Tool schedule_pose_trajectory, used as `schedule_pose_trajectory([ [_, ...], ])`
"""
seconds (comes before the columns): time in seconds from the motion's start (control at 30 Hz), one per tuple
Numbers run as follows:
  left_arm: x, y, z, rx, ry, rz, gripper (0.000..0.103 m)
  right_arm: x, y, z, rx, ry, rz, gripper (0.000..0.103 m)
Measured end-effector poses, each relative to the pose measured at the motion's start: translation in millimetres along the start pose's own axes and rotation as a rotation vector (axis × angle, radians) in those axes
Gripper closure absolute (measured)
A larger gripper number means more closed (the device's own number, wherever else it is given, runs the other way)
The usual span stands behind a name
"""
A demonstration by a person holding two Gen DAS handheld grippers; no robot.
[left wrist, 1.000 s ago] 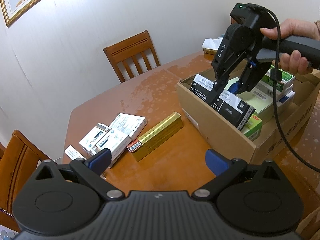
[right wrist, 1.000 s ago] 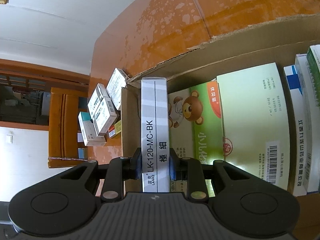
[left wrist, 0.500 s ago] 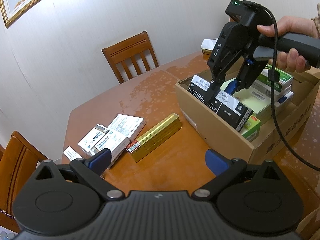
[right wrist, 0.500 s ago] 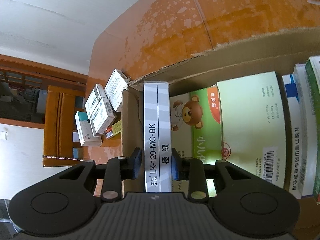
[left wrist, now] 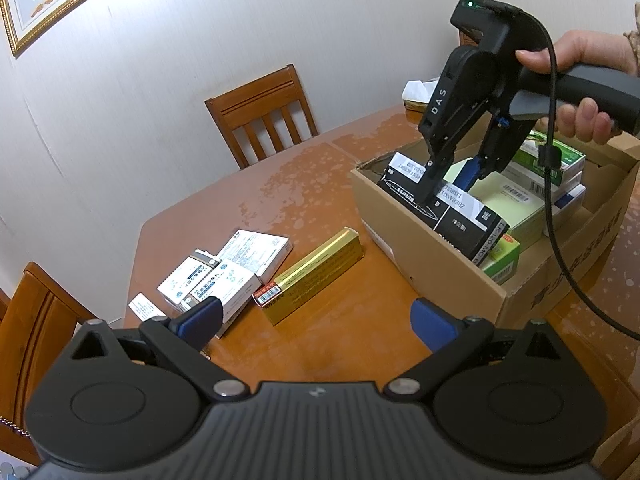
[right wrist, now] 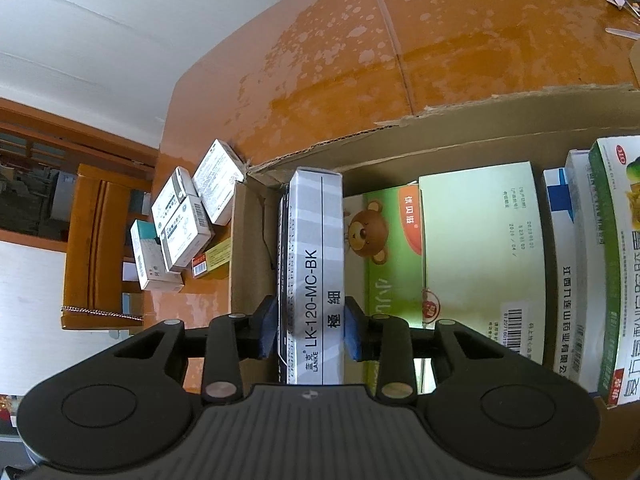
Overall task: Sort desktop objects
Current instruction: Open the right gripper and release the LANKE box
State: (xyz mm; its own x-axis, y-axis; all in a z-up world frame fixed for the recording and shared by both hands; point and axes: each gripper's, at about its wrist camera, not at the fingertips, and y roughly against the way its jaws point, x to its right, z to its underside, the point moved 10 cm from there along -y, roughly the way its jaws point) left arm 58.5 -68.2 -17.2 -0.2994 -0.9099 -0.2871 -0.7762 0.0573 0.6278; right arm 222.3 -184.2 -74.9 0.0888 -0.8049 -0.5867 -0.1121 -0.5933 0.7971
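As its jaws open, the right gripper (right wrist: 310, 330) straddles the black-and-white box (right wrist: 316, 264).

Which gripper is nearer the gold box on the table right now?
Left. The left gripper hovers open just short of the gold box; the right gripper is over in the cardboard box, opening around a black-and-white box.

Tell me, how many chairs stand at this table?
2: one chair across the table by the wall, a second chair at the left edge of the view. Others may be out of view.
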Motion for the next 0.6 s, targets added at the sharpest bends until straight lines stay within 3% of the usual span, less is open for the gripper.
schedule_pose_trajectory([
  [0.2, -0.2, -1.3, 0.4, 0.003, -0.001, 0.006, 0.003, 3.5, 1.8, 0.3, 0.006, -0.007, 0.023, 0.057],
  [0.6, -4.4, -4.0, -0.5, 0.006, 0.003, 0.006, 0.003, 14.6, -3.5, 1.4, 0.002, -0.035, 0.062, 0.057],
])
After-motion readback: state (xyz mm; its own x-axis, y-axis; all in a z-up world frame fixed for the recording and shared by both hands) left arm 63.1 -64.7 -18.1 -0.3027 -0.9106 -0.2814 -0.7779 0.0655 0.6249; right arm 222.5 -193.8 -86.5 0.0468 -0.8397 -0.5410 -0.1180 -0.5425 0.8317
